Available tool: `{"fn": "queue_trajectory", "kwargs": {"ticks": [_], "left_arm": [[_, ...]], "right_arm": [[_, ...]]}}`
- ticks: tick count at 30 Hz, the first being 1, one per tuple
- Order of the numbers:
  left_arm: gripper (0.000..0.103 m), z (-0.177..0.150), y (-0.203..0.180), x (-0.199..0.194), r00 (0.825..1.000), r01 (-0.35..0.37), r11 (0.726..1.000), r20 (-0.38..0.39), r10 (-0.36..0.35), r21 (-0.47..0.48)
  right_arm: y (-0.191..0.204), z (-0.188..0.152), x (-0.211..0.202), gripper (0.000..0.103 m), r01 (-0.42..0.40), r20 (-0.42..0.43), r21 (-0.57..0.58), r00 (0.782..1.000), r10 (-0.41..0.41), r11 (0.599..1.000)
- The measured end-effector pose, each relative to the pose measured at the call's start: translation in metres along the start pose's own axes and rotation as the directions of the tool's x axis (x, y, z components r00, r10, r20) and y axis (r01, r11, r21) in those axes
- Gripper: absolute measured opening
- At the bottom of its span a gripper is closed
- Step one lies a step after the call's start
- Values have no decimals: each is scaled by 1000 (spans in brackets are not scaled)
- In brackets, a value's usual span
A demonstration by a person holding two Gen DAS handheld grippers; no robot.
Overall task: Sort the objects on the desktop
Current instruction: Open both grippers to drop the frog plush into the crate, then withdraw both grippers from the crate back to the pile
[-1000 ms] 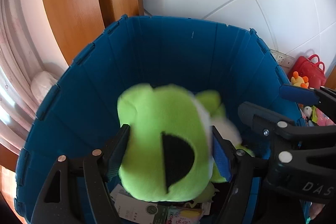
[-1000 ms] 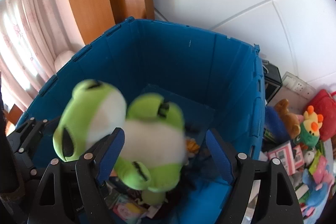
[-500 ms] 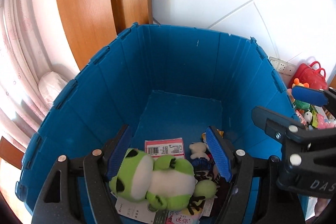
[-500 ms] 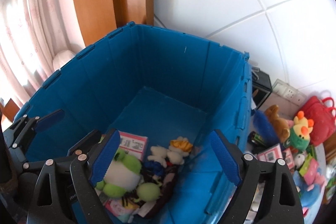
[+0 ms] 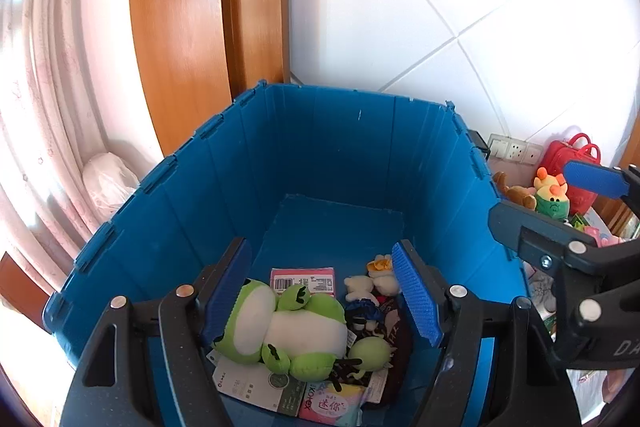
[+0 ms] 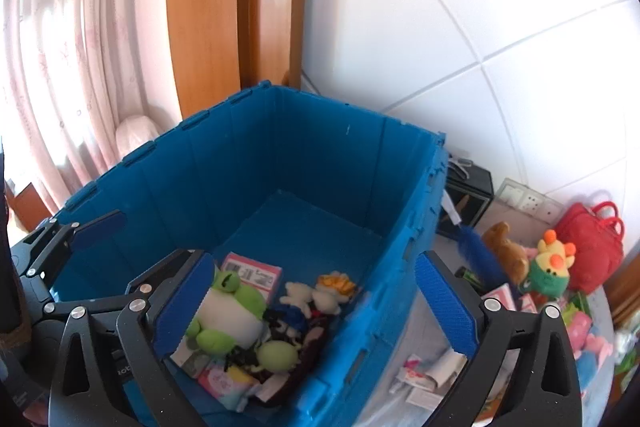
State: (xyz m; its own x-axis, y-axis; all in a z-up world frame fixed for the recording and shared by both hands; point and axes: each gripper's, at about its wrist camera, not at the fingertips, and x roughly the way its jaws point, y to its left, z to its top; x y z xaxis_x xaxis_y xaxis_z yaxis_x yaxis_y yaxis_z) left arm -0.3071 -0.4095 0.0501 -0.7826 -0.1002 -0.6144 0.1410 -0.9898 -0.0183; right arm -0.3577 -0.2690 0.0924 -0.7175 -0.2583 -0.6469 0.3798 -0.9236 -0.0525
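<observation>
A green and white plush frog [image 5: 288,331] [image 6: 232,315] lies on its back at the bottom of the blue crate [image 5: 340,155] [image 6: 288,147], on top of packets and small soft toys. My left gripper [image 5: 320,295] hangs open above the crate's near side with nothing between its blue pads. My right gripper [image 6: 314,303] is above the crate's right wall, its jaws opening wide, nothing held between them. Each gripper shows at the edge of the other's view.
Right of the crate, a table holds a red bag [image 6: 592,243], a green and yellow plush [image 6: 550,271], a brown plush [image 6: 504,247], a blue brush [image 6: 476,251] and pink packets. A tiled wall, sockets [image 6: 528,201], a wooden door frame [image 5: 200,27] and curtains stand behind.
The frog, held between both grippers a second ago, has dropped into the crate. Both grippers have risen and drawn back, and the right jaws have spread wider.
</observation>
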Motion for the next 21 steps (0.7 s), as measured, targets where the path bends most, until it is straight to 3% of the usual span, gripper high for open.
{"fn": "queue_trajectory", "kwargs": {"ticks": [11,21], "left_arm": [[73,-29,-42,-35,996,17,1000,86,-19,24],[73,-46,-112,-53,990,80,992,112,-90,93]], "right_arm": [[-30,-46,-48,103,37,63,37,997,-39,999],[-94,-91,-94,103,96,100,119,989,-108,988]]}}
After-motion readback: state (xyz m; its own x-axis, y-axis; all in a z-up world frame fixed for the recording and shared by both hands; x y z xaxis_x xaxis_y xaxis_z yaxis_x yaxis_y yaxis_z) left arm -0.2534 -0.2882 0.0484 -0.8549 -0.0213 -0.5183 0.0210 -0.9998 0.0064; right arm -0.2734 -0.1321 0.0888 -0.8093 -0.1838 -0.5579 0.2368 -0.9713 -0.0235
